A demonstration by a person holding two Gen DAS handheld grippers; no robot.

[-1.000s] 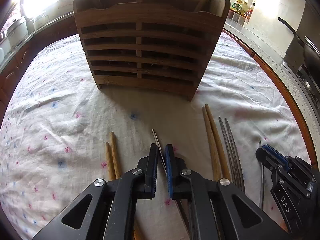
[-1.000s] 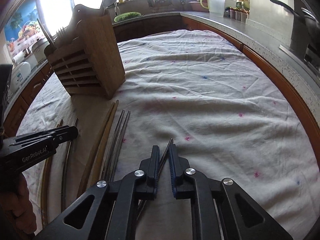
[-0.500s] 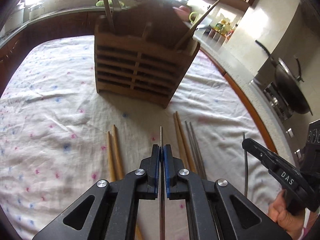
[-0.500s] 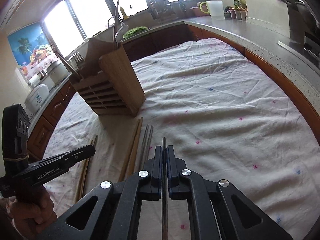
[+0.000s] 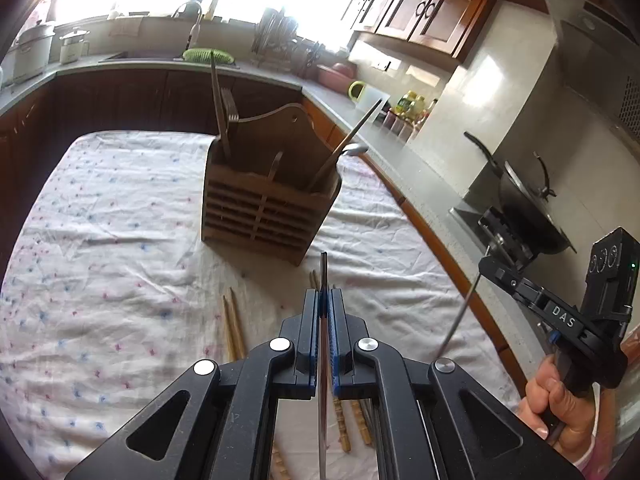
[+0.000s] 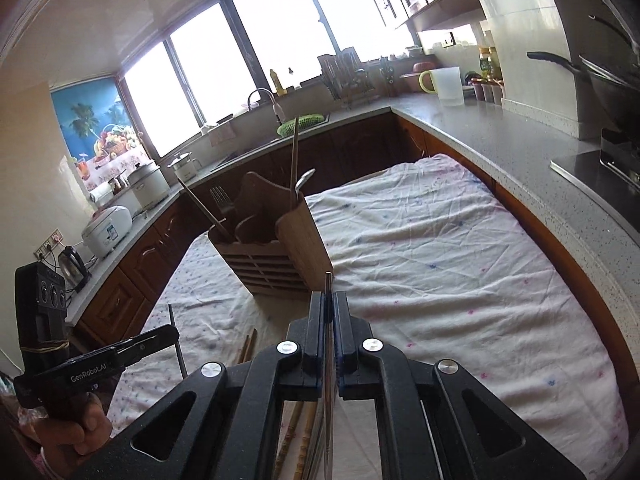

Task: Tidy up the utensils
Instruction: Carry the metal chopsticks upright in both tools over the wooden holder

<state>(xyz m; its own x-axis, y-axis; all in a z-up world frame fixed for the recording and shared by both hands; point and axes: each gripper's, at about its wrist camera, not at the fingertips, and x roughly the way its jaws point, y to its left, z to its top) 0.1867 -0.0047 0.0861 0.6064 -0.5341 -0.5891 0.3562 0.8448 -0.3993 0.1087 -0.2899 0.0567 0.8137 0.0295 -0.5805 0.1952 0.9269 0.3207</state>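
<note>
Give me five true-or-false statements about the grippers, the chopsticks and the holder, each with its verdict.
1. The left gripper is shut on a metal chopstick. True.
2. The right gripper is empty. False: it clamps a metal chopstick too.
3. The wooden utensil holder lies on its side. False: it stands upright.
4. Wooden chopsticks lie on the cloth. True.
5. The holder is empty. False: utensils stand in it.

Readable: "DAS" on side of right gripper (image 5: pixel 490 266), right of the left fingers. "GenRobot.AI" on side of left gripper (image 6: pixel 172 330), left of the right fingers.
</note>
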